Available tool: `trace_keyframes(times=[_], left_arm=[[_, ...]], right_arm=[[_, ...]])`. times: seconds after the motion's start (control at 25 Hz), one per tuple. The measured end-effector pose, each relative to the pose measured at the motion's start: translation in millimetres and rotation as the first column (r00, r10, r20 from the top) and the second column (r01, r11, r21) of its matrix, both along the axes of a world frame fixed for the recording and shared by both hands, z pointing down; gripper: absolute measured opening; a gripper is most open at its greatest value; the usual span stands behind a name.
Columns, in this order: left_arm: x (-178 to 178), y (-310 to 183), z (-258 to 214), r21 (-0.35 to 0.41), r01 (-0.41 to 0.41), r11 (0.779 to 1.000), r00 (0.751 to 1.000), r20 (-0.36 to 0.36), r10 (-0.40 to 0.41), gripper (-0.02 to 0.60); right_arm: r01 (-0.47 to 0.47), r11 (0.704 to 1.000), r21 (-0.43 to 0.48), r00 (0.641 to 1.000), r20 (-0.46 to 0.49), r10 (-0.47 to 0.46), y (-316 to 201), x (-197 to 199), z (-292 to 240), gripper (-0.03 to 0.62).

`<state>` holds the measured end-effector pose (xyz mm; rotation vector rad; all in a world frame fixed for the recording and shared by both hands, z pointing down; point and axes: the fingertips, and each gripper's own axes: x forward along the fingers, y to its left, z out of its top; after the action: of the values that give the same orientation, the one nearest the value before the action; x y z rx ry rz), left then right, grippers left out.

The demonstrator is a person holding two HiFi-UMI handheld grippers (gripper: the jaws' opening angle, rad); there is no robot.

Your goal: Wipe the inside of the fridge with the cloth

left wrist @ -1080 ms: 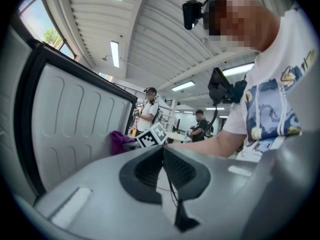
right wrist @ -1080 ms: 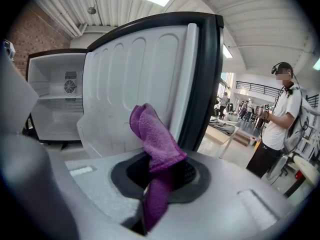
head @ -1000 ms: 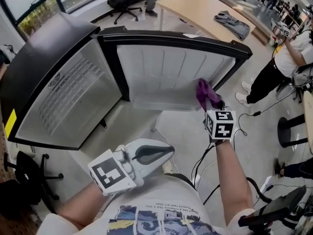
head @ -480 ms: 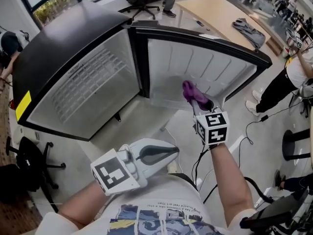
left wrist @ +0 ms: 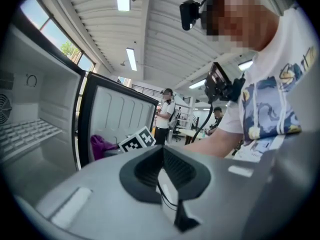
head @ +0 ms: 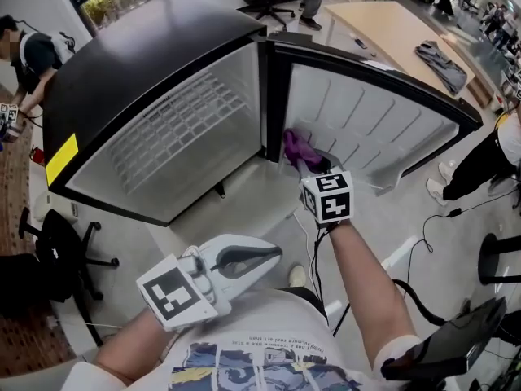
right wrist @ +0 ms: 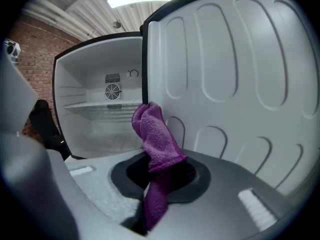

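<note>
— Where is the right gripper?
— Out ahead on an extended forearm, jaws clamped on the purple cloth.
— And the left gripper?
— Held low by the torso, jaws together, nothing between them.

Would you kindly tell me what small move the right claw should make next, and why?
Probably ease the right claw left, past the hinge edge, and press the purple cloth onto the fridge's inner wall. The claw is shut on the cloth, which sits by the open door's liner, not yet inside the cavity.
</note>
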<state>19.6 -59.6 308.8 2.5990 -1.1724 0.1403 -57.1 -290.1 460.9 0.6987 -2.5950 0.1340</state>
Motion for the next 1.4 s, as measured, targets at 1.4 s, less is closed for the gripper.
trace_keyframes(times=[1.4], left_arm=[[57.9, -27.9, 7.3, -0.022, -0.269, 0.963, 0.963, -0.022, 0.269, 0.005]], right_arm=[[-0.433, 0.885, 0.174, 0.857, -0.225, 0.463, -74.4, 210.7, 15.4, 0.052]])
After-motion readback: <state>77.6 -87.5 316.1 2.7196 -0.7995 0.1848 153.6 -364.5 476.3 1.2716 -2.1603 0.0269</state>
